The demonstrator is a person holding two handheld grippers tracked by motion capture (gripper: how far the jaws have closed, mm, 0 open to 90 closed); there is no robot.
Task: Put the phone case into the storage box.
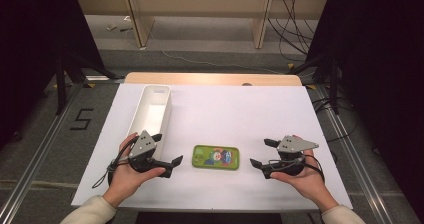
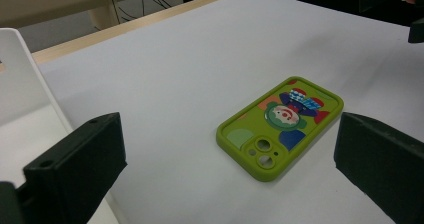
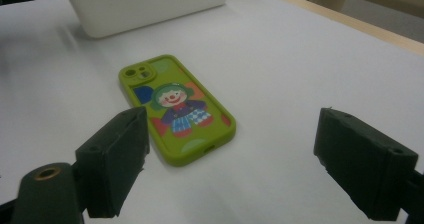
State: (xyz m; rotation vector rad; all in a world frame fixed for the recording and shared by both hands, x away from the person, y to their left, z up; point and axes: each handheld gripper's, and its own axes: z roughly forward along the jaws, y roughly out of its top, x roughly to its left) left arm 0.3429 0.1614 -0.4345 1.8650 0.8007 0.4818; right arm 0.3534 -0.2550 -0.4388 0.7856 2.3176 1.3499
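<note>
Green phone case (image 1: 216, 157) lies flat on the white table (image 1: 240, 114), back side up, clown print showing. It sits near the front edge, roughly mid-width, long side parallel to that edge. Camera cutouts point toward the left gripper (image 1: 169, 153). Nothing touches it.

Left gripper: held in the left hand (image 1: 131, 176) just left of the case, jaws spread wide, nothing between them. In the left gripper view the case (image 2: 280, 126) lies ahead between the two black jaws, clear of both.

Right gripper (image 1: 261, 152): held in the right hand (image 1: 300, 176) to the right of the case, a bit farther off than the left one, jaws also apart and empty. Right gripper view has the case (image 3: 176, 107) ahead, closer to the left jaw, no contact.

White bin (image 1: 151, 115): long, narrow, open top, along the left side of the table, running from the back edge toward the front. Its near end is just behind the left gripper. It shows beyond the case in the right gripper view (image 3: 145, 6).
</note>
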